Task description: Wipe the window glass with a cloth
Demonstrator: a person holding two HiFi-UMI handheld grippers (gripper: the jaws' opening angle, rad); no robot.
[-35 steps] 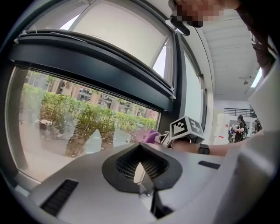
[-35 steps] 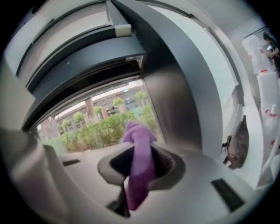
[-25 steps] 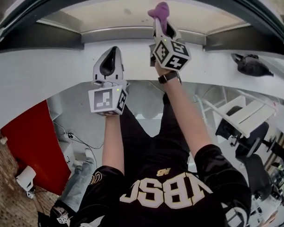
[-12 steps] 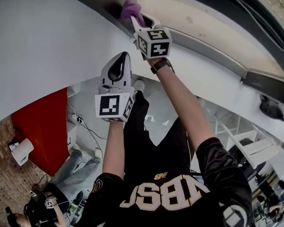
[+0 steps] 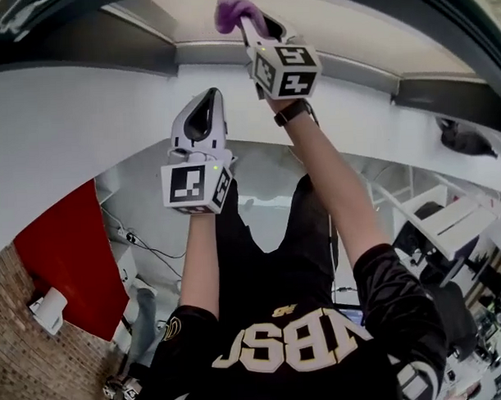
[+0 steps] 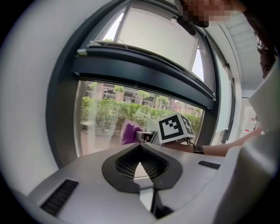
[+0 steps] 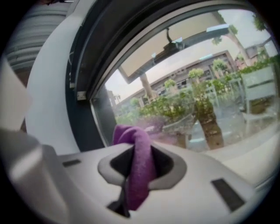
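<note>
Daylit hedges, trees and buildings show through the large clear window glass (image 7: 197, 100), which is bounded on one side by a dark grey metal frame (image 7: 94, 105). The right tongs (image 7: 139, 168) are clenched on a bunched purple fabric cloth (image 7: 133, 135). Its folded wad sticks out past the tips toward the pane, near the frame. A faint purple reflection suggests the wad is at or just off the glass, though contact is not certain. The left tongs (image 6: 141, 168) are closed on nothing and held back from the pane, beside the right forearm. To wipe well here, I judge the wad should be pressed so that fabric, not the hard tips, meets the pane. Overlapping strokes should run right up to the frame, with a grip firm enough that the cloth cannot slip.
</note>
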